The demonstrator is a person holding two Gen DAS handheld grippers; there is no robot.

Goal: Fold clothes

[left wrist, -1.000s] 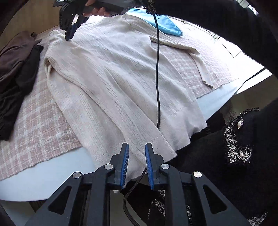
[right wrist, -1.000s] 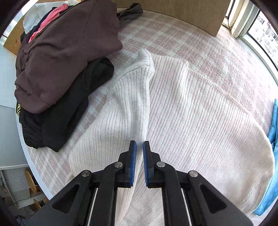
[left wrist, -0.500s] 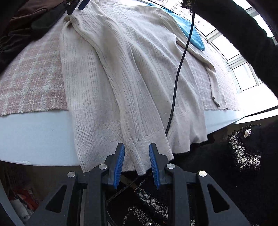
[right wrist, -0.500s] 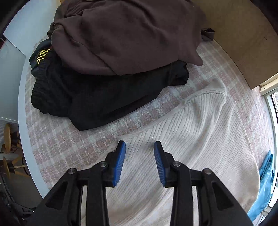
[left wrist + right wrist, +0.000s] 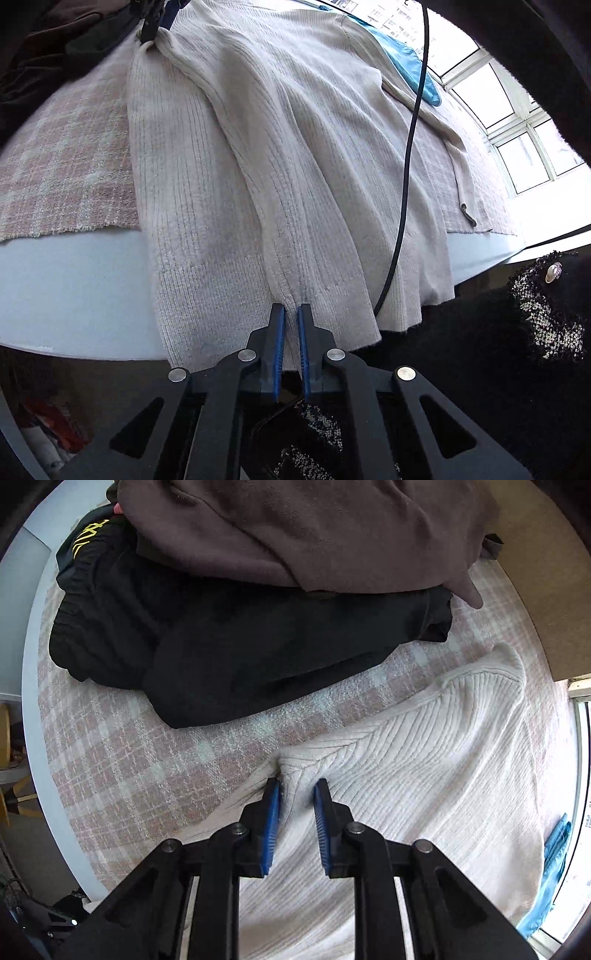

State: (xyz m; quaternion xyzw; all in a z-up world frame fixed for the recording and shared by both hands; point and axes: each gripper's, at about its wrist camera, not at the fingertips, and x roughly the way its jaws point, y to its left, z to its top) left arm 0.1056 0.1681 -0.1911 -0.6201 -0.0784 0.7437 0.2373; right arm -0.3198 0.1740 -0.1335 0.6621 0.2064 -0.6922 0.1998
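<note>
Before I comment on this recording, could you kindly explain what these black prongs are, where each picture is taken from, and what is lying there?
There is no robot here. A person holds two tools with blue-padded fingers, and each tool carries a fisheye camera looking along those fingers.

In the left wrist view, the left hand-held gripper is shut on the hem of a cream ribbed sweater, where it hangs over the table edge.

In the right wrist view, the right hand-held gripper is partly open, its fingers on either side of a bunched fold near the sweater's other end.

The sweater lies on a pink checked cloth. Beside it lie a black garment under a brown sweatshirt, and a blue cloth.
</note>
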